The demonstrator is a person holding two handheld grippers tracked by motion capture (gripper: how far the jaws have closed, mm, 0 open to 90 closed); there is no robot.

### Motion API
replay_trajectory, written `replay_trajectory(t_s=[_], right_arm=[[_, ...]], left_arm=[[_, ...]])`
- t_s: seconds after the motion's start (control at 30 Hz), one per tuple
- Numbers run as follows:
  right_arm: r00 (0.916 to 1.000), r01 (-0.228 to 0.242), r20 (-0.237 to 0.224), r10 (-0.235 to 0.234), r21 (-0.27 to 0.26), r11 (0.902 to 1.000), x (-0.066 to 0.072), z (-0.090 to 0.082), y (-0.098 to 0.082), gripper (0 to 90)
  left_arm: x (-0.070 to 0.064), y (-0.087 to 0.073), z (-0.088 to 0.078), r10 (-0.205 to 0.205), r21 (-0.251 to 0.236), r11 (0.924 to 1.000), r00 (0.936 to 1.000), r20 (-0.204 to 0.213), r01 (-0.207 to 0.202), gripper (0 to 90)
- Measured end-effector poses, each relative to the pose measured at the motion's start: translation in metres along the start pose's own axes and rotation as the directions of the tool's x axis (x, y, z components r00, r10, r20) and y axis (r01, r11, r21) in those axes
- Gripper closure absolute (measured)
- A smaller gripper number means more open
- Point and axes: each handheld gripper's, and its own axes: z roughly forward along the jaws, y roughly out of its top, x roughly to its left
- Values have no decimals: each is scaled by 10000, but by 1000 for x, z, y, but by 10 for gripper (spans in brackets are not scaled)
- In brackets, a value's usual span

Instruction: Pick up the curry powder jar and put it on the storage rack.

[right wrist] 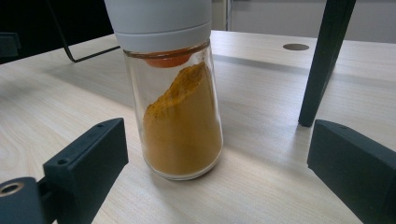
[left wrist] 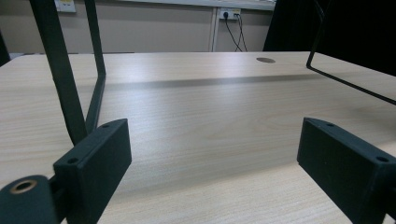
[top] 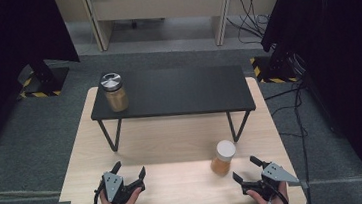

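Note:
A glass jar of orange-yellow powder with a white cap stands upright on the wooden table, right of centre. My right gripper rests near the table's front right, open, pointing at this jar, which stands just beyond its jaws without touching them. A second jar of tan powder with a silver lid stands on the left end of the black shelf. My left gripper lies at the front left, open, with only bare table between its jaws.
The black shelf stands on thin metal legs across the table's far half. A round cable hole sits in the tabletop. Dark curtains flank the scene; desks and cables lie beyond.

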Motion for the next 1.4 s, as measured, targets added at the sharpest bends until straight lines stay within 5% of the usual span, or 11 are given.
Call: replay_trajectory(t_s=[0.37, 0.83, 1.4], right_arm=[[9998, -180, -99, 176, -404, 9990, -2, -3, -7, 20], [9960, 615, -545, -701, -1466, 9873, 13, -10, 15, 19], [9944, 854, -479, -937, -1542, 9843, 18, 1, 25, 19]], left_arm=[[-1, 0, 0, 66, 6, 10000, 10000, -18, -66, 91], [-1, 0, 1, 88, 20, 10000, 10000, -4, -88, 91], [-1, 0, 1, 131, -2, 9999, 9999, 8, -131, 91]])
